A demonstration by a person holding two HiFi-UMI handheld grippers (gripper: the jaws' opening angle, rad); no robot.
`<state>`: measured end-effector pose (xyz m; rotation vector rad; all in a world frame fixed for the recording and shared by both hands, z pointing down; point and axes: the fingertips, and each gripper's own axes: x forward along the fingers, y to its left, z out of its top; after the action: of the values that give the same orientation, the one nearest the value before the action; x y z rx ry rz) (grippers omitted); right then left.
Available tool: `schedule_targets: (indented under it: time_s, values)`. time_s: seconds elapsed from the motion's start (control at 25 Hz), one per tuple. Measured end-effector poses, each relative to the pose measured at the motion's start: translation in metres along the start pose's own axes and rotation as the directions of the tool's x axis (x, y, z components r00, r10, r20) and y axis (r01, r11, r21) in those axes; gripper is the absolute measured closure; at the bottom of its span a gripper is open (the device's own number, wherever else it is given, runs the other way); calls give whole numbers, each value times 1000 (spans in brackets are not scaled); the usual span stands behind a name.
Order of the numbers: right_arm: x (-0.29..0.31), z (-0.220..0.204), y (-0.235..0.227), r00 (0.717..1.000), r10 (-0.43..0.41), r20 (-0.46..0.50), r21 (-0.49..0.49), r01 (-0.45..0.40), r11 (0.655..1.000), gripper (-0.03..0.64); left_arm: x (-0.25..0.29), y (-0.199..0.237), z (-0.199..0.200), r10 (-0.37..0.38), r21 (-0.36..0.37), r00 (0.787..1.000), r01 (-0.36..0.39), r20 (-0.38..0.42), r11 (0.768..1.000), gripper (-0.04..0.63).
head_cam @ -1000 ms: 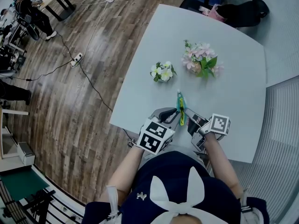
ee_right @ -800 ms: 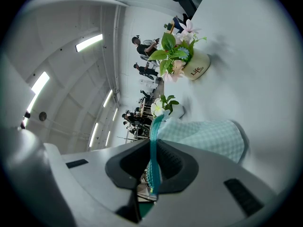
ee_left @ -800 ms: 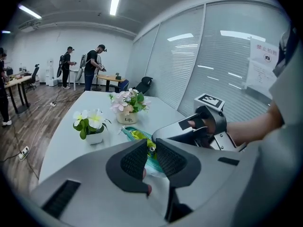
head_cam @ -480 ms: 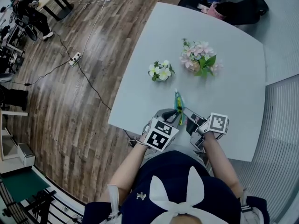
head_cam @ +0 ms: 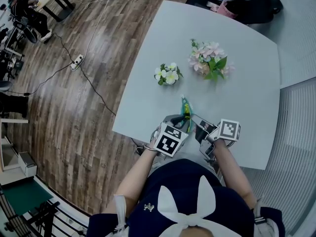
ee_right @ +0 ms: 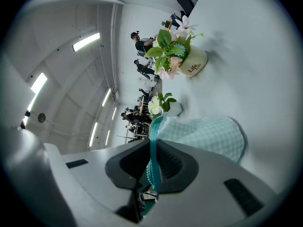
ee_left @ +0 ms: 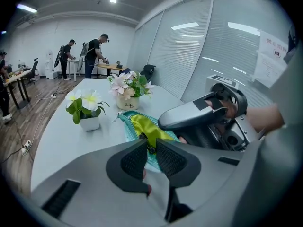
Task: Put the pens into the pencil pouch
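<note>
The pencil pouch (head_cam: 185, 111), teal check with a yellow-green lining (ee_left: 142, 126), lies near the table's front edge, its mouth gaping. My left gripper (ee_left: 150, 146) is shut on the near zipper edge, with a dark zipper pull right at its pads. My right gripper (ee_right: 154, 161) is shut on the teal zipper tape of the other edge, and the pouch's checked body (ee_right: 208, 136) stretches away from it. In the head view, the left gripper (head_cam: 182, 124) and right gripper (head_cam: 194, 123) meet at the pouch's near end. No pen shows in any view.
A small pot of white flowers (head_cam: 168, 75) and a bigger pink bouquet (head_cam: 210, 60) stand on the pale table (head_cam: 242, 98) beyond the pouch. The table's front edge is just under my hands. People work at desks (ee_left: 94, 56) far across the room.
My left gripper has sunk lower and tipped down onto the pouch's mouth. The right gripper and the pouch have stayed where they were.
</note>
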<state>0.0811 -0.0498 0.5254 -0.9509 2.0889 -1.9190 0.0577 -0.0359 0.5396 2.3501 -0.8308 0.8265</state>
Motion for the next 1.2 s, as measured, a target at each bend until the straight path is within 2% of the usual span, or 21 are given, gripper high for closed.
schedule_targets:
  time_s: [0.16,0.4,0.56,0.72,0.88,1.2]
  values:
    - [1,-1,-1,1000,4,-5,10,-4,1000,569,4,7,-4,26,-1,1000,-26,-18,1000,525]
    - [0,0,-2,1000,-14,-7,-4,14,1000,569,-3,5,0,4,2,1000,-4,-4,1000,516]
    - [2,2,0,1000,-9,-5,-3,9,1000,569,-9,12,0,8,-35,1000,-8,18,999,506]
    - [2,3,-4,999,-47,-13,-37,47,998,568,-18,31,-5,60,-76,998,-57,26,995,506]
    - [14,-4,0,999,-5,-36,-18,4,1000,563,-27,55,-14,121,-126,992,-117,21,985,506]
    - [47,-22,-8,991,-42,-130,-64,34,997,557,-53,100,-26,248,-230,968,-233,34,945,513]
